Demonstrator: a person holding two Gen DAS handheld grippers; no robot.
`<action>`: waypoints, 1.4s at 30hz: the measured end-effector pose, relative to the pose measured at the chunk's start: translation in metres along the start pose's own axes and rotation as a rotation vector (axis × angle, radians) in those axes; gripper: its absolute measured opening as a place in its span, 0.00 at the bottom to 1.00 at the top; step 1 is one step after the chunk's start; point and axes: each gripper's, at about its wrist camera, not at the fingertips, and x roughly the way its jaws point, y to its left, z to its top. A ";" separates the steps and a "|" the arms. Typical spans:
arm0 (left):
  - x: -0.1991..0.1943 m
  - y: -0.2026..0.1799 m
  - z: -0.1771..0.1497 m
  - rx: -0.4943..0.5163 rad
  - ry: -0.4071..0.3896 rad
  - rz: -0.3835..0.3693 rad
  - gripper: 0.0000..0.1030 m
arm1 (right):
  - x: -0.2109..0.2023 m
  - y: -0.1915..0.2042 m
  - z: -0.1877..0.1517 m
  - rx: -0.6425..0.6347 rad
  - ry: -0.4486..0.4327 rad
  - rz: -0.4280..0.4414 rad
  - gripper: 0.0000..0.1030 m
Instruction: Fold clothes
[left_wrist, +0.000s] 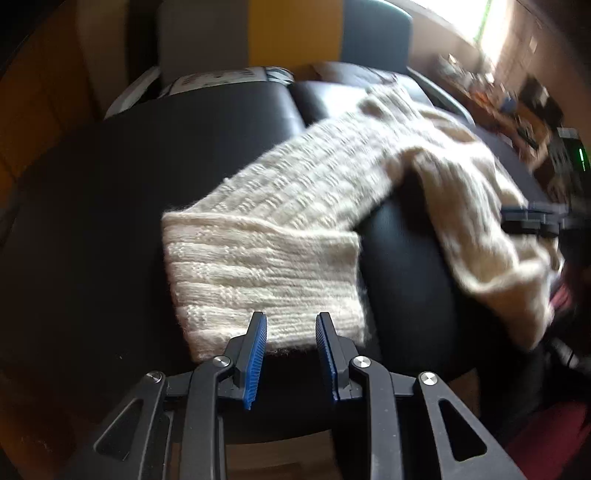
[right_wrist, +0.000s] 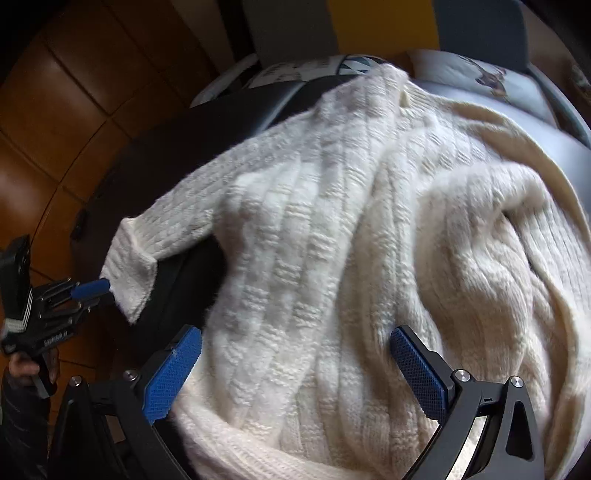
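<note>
Dim fisheye views, window glare upper right, motion blur, dark curved edges

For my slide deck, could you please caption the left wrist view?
Open left gripper at the cuff of a cream knit sweater spread over a black seat.

A cream knitted sweater lies spread and rumpled over a dark padded seat. The right gripper is just above its lower part, the two blue pads wide apart with knit between them. One sleeve stretches to the left, and its ribbed cuff touches the blue tip of the left gripper, which a hand holds. Brown tiled floor is at the left.
</note>
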 end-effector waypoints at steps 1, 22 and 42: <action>0.003 -0.002 0.000 0.025 0.014 0.006 0.26 | 0.007 -0.003 0.004 0.009 0.006 -0.004 1.00; -0.043 0.173 -0.020 -0.723 -0.411 -0.434 0.00 | 0.051 -0.003 0.032 -0.064 0.057 -0.092 1.00; 0.033 0.054 -0.020 -0.465 0.005 -0.609 0.28 | 0.054 0.016 0.028 -0.129 0.017 -0.140 1.00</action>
